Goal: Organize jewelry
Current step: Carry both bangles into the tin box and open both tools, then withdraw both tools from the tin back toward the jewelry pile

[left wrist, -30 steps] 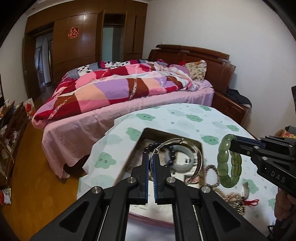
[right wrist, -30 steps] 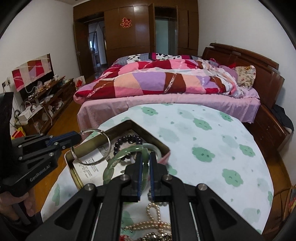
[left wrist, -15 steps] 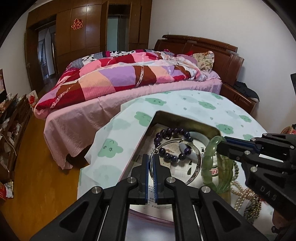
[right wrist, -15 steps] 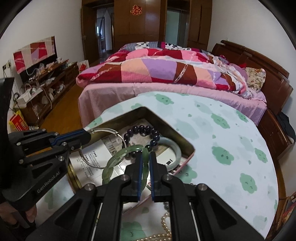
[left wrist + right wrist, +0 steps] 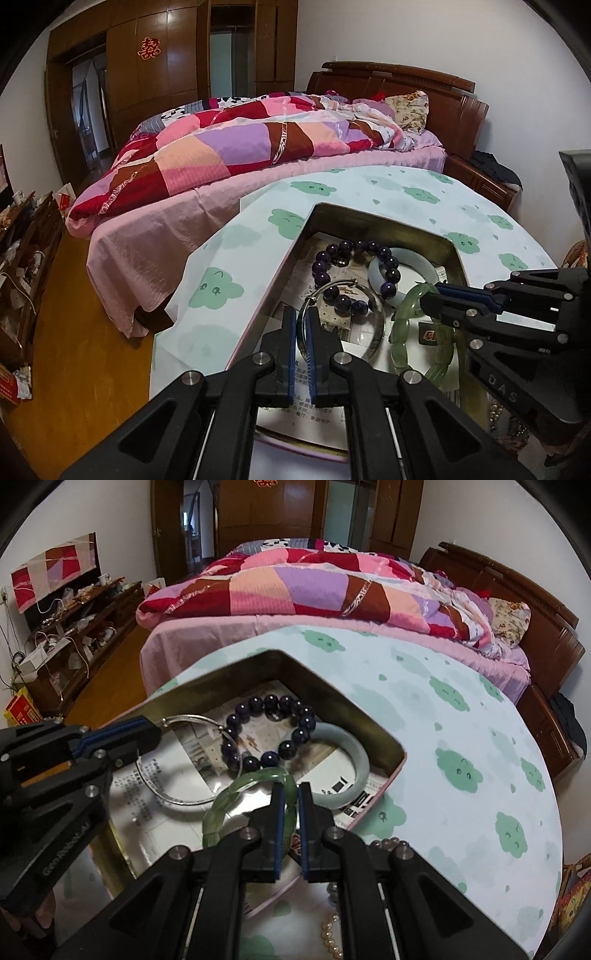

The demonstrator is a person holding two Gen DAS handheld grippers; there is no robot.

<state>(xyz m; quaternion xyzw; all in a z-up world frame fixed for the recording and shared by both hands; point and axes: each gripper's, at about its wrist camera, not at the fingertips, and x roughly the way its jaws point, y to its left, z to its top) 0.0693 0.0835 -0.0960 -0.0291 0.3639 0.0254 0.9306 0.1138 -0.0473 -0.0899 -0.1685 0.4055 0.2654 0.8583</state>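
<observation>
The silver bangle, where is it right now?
Clamped in the left gripper, the silver bangle hangs inside the tin, beside the purple bead bracelet.

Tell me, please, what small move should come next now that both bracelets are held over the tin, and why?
Probably open both grippers and let go. The left gripper is shut on the silver bangle and the right gripper on the green bracelet; both pieces already hang low inside the tin, near its paper lining, beside the dark bead bracelet and pale bangle.
</observation>
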